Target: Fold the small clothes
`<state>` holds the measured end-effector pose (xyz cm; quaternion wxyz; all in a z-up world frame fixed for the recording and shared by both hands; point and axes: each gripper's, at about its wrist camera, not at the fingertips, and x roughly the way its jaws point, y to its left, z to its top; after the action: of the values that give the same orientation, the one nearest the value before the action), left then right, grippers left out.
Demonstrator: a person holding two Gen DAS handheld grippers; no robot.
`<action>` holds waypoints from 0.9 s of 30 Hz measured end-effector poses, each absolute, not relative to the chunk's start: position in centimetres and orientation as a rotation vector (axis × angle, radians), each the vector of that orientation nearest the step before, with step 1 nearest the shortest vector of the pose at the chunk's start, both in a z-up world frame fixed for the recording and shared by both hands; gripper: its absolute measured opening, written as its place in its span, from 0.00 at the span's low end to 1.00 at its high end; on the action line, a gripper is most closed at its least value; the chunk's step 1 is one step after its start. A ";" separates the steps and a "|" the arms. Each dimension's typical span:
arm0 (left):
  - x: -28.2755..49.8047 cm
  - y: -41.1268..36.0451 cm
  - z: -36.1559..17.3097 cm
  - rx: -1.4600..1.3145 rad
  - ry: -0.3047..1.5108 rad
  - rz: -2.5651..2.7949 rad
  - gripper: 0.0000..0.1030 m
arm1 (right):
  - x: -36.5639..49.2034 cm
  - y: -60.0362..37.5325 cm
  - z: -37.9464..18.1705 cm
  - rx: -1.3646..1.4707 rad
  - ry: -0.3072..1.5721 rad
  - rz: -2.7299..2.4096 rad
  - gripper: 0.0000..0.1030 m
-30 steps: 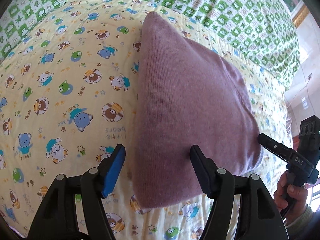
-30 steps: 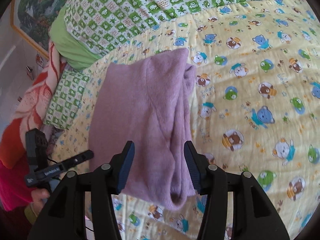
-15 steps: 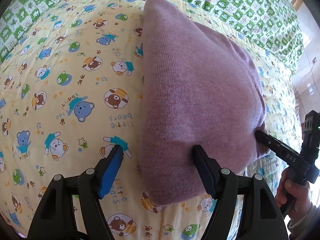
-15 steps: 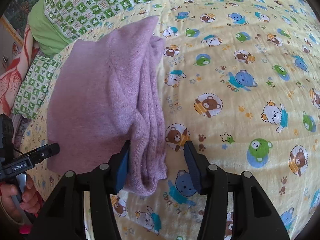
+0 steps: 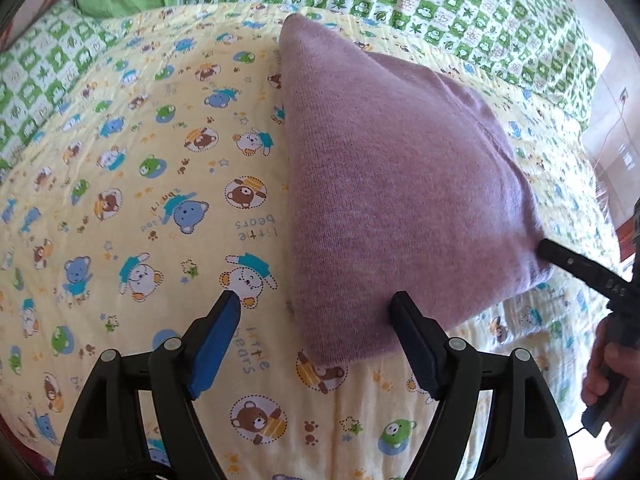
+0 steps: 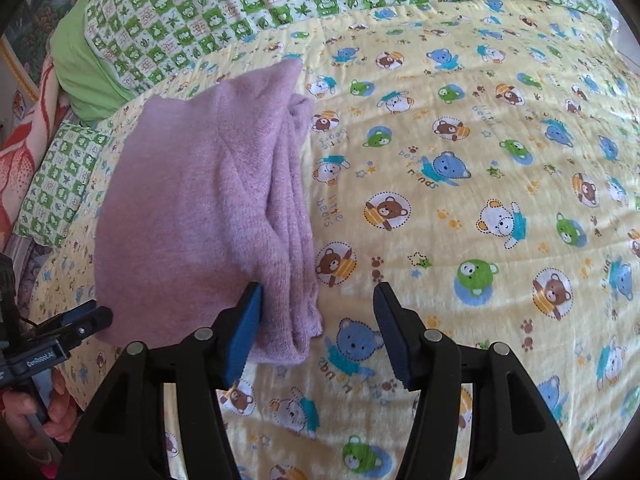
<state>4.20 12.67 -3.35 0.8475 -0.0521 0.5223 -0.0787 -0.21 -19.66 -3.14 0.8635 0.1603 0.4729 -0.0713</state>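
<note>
A folded purple knit garment (image 5: 400,200) lies flat on the yellow bear-print quilt (image 5: 160,220). My left gripper (image 5: 316,310) hovers over its near corner with jaws opening. The corner lies between the pads and neither presses on it. In the right wrist view the garment (image 6: 200,220) shows its stacked folded edge. My right gripper (image 6: 318,306) straddles that edge's near end, jaws opening. The left pad (image 6: 246,316) is against the cloth and the right pad stands apart over bare quilt. Each gripper shows in the other's view: a right finger (image 5: 568,264) and the left gripper (image 6: 72,328).
A green-and-white checked blanket (image 5: 440,4) and a green pillow (image 6: 80,68) lie along the far side of the bed. A red patterned cloth (image 6: 24,136) hangs at the bed's edge. A hand (image 5: 604,372) holds the right gripper's handle.
The garment has settled lower onto the quilt. Both pairs of jaws have widened and no longer clamp its corners. Both cameras have come closer to the bed.
</note>
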 end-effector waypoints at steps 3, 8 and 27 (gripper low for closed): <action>3.5 12.6 -3.1 -0.093 1.088 -0.150 0.77 | -1.2 -18.7 -2.2 0.315 0.954 -0.123 0.58; 2.1 12.9 -3.4 -0.098 1.070 -0.119 0.77 | -2.3 -17.9 -2.0 0.294 0.941 -0.095 0.65; 1.9 11.5 -1.2 -0.124 1.011 0.009 0.77 | 3.4 -19.1 -0.4 0.271 0.921 -0.029 0.72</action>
<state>1.90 11.48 -1.20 0.8731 -0.0593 0.4839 0.0044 3.38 -19.09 -0.38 0.8868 0.1305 0.4432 -0.0137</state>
